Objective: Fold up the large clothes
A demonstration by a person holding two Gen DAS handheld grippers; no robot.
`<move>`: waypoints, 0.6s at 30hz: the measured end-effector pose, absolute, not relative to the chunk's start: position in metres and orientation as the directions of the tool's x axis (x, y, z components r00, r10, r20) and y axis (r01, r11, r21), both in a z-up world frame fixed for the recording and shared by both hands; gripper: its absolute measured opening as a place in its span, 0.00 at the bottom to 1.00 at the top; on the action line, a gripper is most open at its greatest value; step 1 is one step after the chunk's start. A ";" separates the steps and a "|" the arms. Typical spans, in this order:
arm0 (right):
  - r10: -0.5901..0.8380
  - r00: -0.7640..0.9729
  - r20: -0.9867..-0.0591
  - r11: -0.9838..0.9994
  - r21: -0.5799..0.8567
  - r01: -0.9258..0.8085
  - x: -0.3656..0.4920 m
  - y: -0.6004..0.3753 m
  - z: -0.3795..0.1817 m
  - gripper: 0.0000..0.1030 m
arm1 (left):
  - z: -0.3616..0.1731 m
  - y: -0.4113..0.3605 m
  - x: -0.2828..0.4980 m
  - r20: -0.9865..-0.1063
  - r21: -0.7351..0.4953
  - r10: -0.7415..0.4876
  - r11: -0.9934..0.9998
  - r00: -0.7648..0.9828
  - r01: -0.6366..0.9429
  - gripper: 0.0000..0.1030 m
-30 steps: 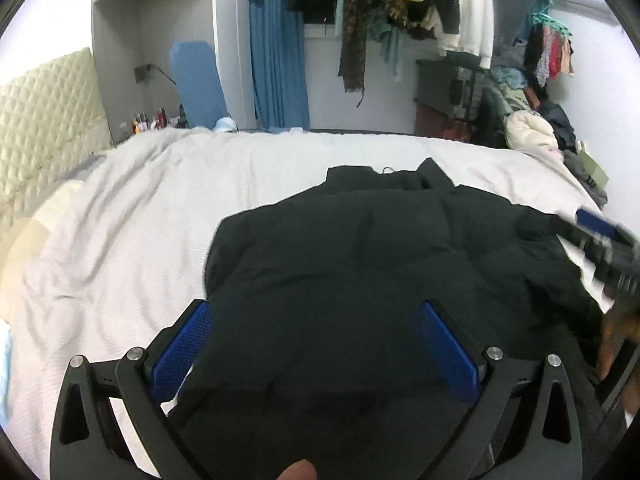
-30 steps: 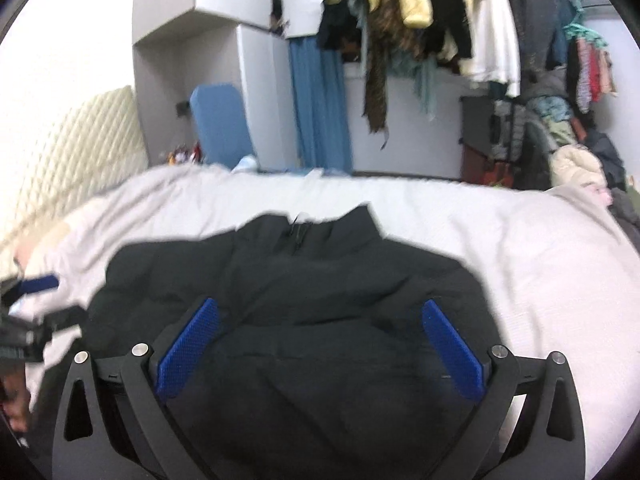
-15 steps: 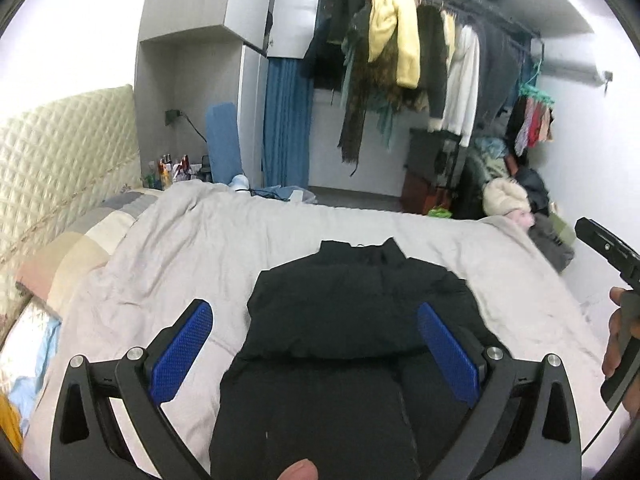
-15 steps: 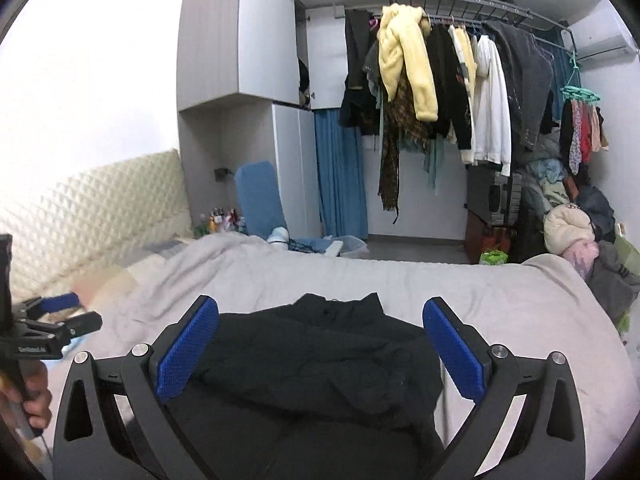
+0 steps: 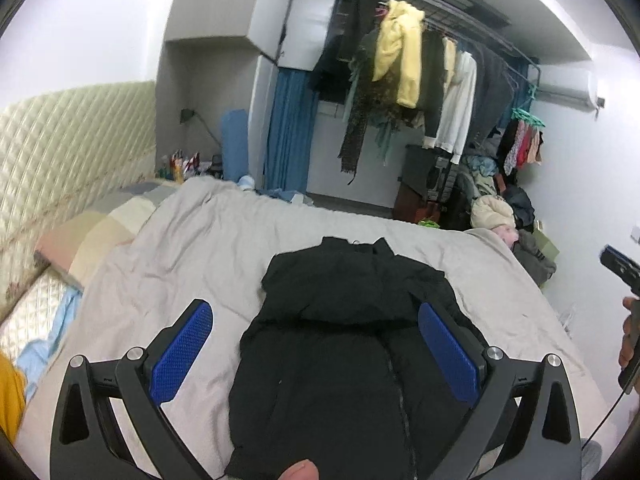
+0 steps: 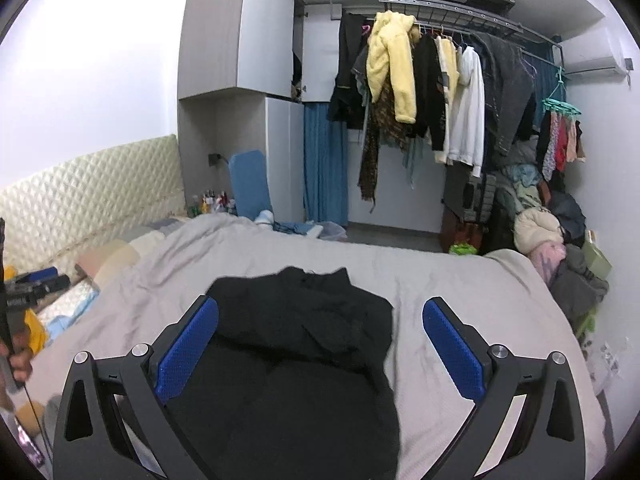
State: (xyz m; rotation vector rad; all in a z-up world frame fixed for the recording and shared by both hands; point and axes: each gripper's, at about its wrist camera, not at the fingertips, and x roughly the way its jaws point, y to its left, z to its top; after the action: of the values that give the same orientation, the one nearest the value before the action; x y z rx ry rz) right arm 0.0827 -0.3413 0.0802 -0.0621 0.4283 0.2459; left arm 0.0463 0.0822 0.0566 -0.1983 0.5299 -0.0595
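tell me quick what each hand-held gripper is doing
Left hand-held gripper: open, holding nothing, above the black jacket.
Right hand-held gripper: open, holding nothing.

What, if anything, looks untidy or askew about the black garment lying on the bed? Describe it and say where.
The black jacket on the grey bed cover is only roughly folded: its sides look tucked in, but the edges are uneven and its right side bulges outwards. Both the left gripper and right gripper are open and empty.

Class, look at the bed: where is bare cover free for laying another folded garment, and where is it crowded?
Free: the grey bed cover between the black jacket and the pillows, and right of the jacket toward the bed's edge. Crowded: the clothes pile beyond that edge.
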 end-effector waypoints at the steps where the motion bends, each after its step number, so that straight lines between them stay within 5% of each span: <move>1: 0.217 0.879 -0.425 0.970 -0.009 -0.244 0.080 -0.348 0.078 1.00 | 0.054 0.092 0.044 -0.505 -0.218 -0.109 0.976 0.856 -0.004 1.00; 12: 0.212 0.837 -0.504 0.977 0.086 -0.196 0.060 -0.406 0.022 1.00 | 0.011 0.183 0.040 -0.582 -0.259 -0.077 0.961 0.809 -0.094 1.00; 18: 0.262 0.781 -0.567 0.964 0.201 -0.177 0.057 -0.417 -0.044 1.00 | -0.042 0.217 0.049 -0.633 -0.340 -0.160 0.937 0.757 -0.086 1.00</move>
State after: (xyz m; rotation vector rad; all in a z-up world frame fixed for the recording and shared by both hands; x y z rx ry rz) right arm 0.0568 -0.4171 -0.0439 0.1397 0.6317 0.2375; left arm 0.0494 0.2171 -0.0415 -0.3637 0.7147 -0.0413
